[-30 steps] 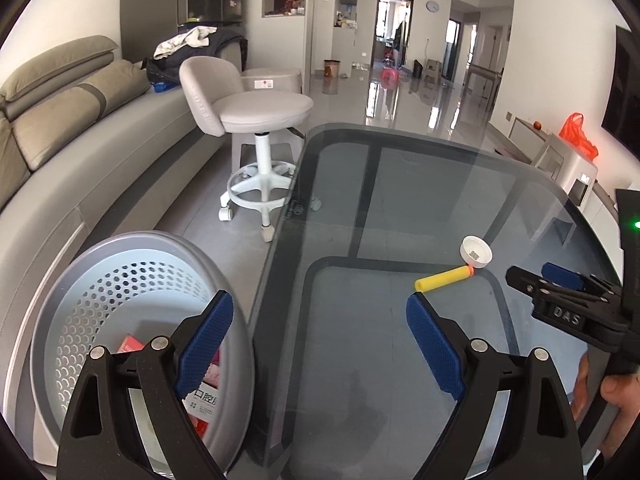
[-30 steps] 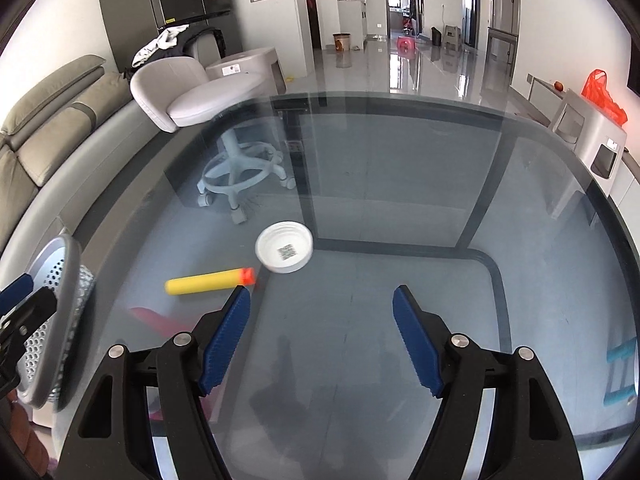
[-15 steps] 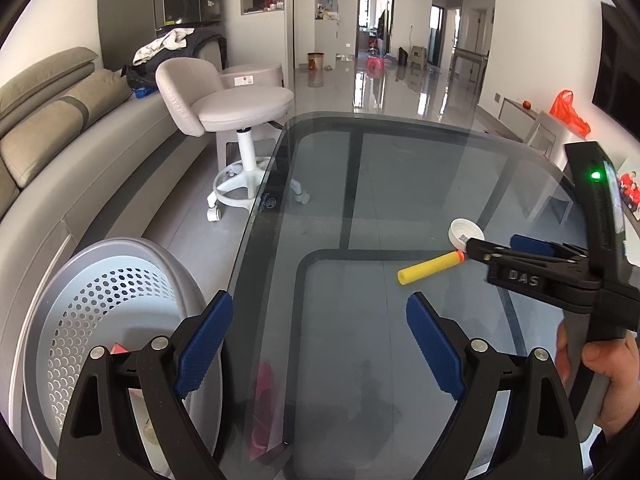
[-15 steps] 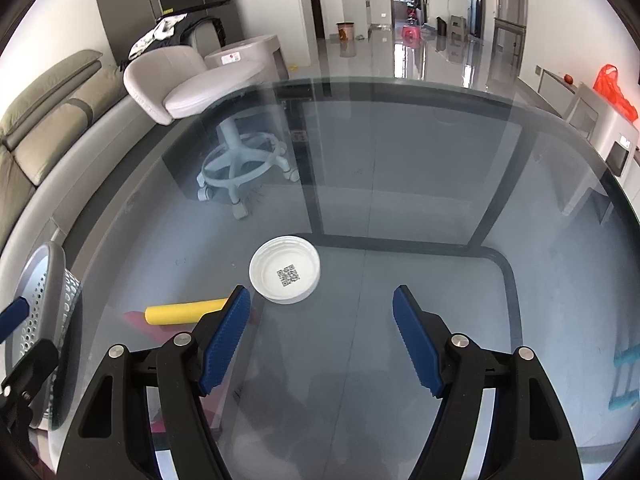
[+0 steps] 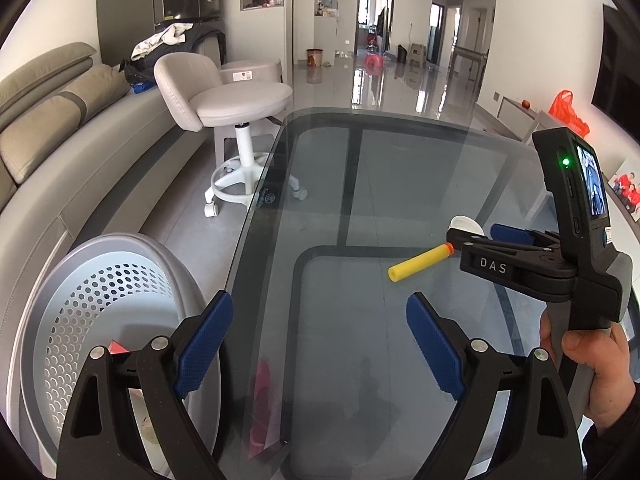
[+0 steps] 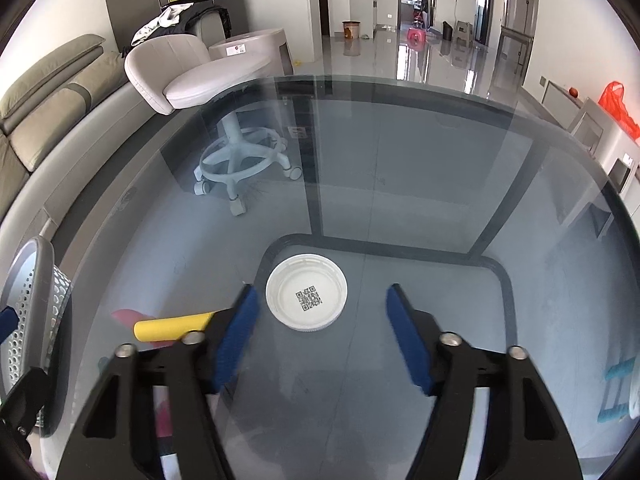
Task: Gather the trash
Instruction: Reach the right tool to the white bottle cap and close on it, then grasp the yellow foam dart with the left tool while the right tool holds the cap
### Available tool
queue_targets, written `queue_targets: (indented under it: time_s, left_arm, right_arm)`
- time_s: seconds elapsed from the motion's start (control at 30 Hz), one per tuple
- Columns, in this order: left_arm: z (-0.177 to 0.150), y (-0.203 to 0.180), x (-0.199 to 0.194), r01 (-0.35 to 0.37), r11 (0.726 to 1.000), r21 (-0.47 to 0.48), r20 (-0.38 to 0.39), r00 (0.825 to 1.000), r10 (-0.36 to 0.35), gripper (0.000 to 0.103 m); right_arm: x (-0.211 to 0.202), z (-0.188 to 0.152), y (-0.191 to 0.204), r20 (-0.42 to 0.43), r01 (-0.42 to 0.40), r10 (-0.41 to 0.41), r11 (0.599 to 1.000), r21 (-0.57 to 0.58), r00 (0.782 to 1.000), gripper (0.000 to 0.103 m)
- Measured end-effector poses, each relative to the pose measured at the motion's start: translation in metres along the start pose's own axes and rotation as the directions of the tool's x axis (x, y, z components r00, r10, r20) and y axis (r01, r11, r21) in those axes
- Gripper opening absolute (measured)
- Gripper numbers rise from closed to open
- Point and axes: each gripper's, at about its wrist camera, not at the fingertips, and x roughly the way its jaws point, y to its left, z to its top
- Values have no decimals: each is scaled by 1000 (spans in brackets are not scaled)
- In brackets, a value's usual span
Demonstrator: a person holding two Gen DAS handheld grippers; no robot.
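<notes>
Right claw (image 6: 320,336): jaws spread wide, nothing held, poised low over the glass surface (image 6: 400,168). White lid (image 6: 306,297), open side up with a QR code inside, lies flat on the glass between the blue pads, nearer the left pad (image 6: 236,336), not touching either. Yellow foam dart (image 6: 172,327) lies on the glass at 9 o'clock of the lid, its near end hidden behind the left finger.

Left claw (image 5: 318,344): jaws wide apart, empty, straddling the surface edge. Perforated grey trash basket (image 5: 100,280) stands on the floor at 8 o'clock in the left view, beside the surface, red scraps (image 5: 118,347) inside. Grey swivel stool (image 5: 236,100) stands at 11 o'clock.
</notes>
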Motion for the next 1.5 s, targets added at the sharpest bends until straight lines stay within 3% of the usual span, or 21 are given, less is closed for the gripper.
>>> queue_targets:
  time_s: [0.13,0.37,0.73,1.03,1.5]
  left_arm:
    - [-1,1,1,-4,1000,-2,-3,1000,4,87]
    - [1,1,0,-5,1000,1,6,1000,5,87]
    - [7,-4,10,31,999,40,2,1000,-31,87]
    - [18,-33,23,75,984,162,26,996,-80,87]
    - [26,-58,66,100,968,230,-74,994,-85,87]
  right_arm:
    - [0,-1,4,6,10,-10,1000,-28,1000,39]
    - [-4,0,-5,20,-11,10,1000,15,1000,39]
    - [-42,-10,-41,50,-126,118,975,181,992,39]
    - [-65,-23,-49,72,-124,113,976,180,991,39]
    - [-67,-26,-73,73,-180,168,959,217,983,39]
